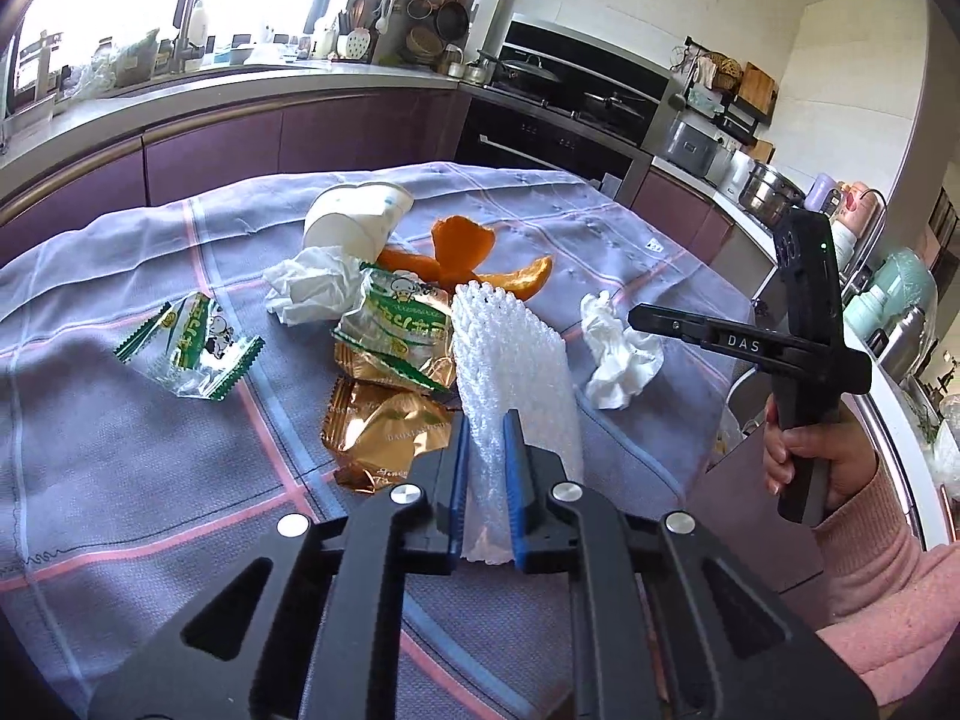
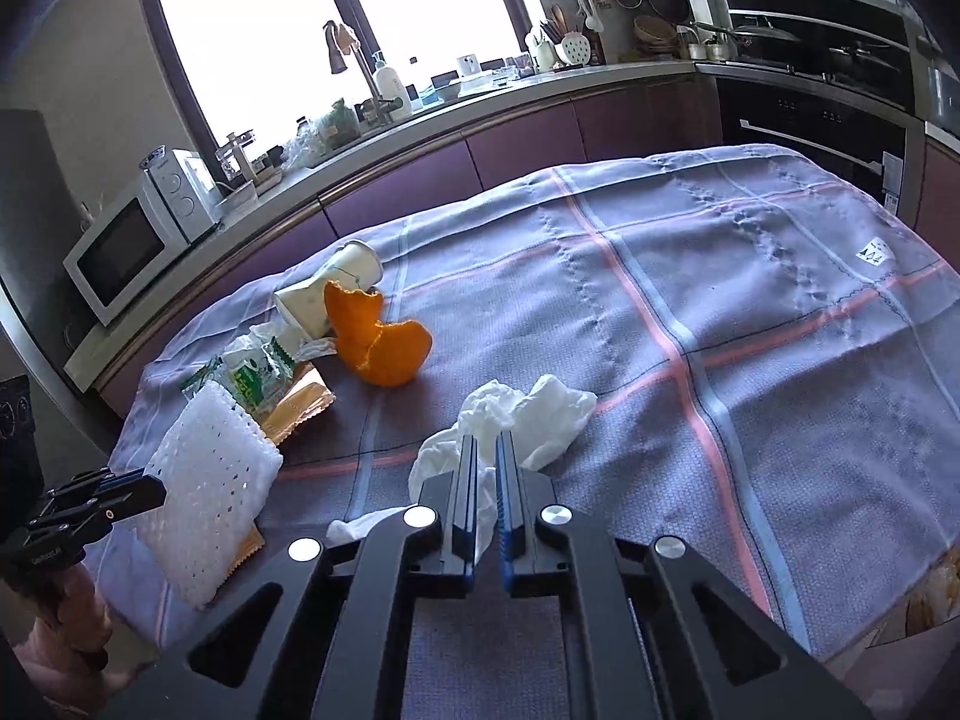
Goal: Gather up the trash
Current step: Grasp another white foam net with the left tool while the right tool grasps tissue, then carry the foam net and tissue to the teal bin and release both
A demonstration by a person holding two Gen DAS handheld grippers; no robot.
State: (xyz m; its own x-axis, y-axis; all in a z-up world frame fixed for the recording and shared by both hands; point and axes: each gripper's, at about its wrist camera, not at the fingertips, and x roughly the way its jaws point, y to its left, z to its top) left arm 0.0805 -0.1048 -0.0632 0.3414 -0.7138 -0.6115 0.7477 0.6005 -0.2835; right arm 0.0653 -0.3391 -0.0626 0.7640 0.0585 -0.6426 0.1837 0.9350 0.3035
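Right now the left tool (image 1: 487,420) is clamped on a white foam net sleeve (image 1: 516,360), its blue pads (image 1: 459,468) pressing the sleeve's near end from both sides while the rest stands up and away from the fingers above the checked cloth (image 1: 150,480) covering the counter. From the right wrist view the same sleeve (image 2: 210,480) juts out of the left tool's tip at the left edge. The right tool (image 2: 486,444) has its jaws drawn narrow on a crumpled white tissue (image 2: 528,414), a fold of which runs down between the two pads; the bulk of the tissue lies just ahead of the fingertips on the cloth. Beyond the sleeve, close together, lie gold snack wrappers (image 1: 384,420), a green-printed wrapper (image 1: 396,318), a second crumpled tissue (image 1: 312,285), orange peel (image 1: 462,252) and a tipped-over paper cup (image 1: 360,216). Another green-and-clear wrapper (image 1: 192,348) lies apart to the left. A hand (image 1: 810,456) in a pink sleeve (image 1: 882,588) grips the right tool's handle
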